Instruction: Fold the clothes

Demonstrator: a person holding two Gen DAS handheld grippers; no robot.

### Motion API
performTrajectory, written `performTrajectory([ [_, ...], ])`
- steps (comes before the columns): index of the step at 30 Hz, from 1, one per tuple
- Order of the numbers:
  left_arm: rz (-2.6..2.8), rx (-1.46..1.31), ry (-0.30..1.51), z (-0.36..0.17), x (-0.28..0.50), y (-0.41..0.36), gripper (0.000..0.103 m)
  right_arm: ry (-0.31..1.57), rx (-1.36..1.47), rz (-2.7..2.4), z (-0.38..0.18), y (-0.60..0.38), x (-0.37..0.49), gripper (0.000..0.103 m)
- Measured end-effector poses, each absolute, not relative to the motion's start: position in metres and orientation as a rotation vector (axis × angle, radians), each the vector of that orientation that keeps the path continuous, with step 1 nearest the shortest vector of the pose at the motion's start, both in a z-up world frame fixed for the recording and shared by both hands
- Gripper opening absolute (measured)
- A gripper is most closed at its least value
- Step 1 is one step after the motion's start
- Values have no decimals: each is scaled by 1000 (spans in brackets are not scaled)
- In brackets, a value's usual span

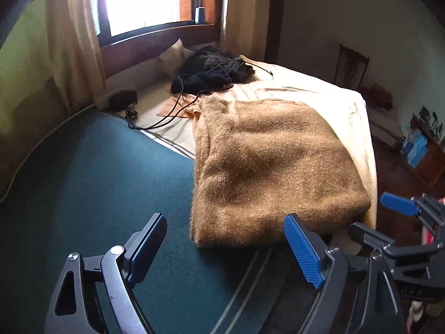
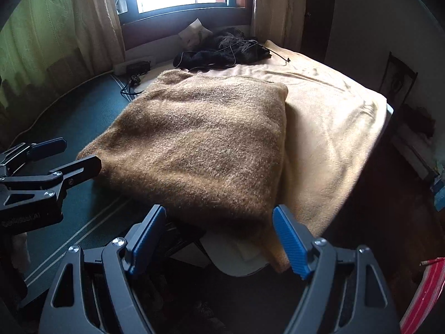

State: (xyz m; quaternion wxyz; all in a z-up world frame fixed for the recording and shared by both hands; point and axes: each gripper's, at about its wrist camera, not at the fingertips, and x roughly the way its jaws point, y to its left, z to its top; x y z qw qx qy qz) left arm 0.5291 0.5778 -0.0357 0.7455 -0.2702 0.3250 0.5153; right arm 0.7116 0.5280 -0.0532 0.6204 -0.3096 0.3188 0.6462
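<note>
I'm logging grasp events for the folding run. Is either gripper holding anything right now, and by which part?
Nothing is held. The left gripper and right gripper are both open, short of the brown garment.

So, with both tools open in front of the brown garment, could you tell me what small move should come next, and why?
Probably ease both tools forward onto the near edge of the brown garment. The left tool and right tool are both open and hold nothing, and that edge lies just ahead of their tips on the bed, so a grip there could start a fold.
</note>
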Motion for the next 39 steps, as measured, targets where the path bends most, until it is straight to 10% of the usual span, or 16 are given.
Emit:
performTrajectory([
  [39,1095,-571,776,5,568,578,102,716,-681,1464,-19,535,722,86],
])
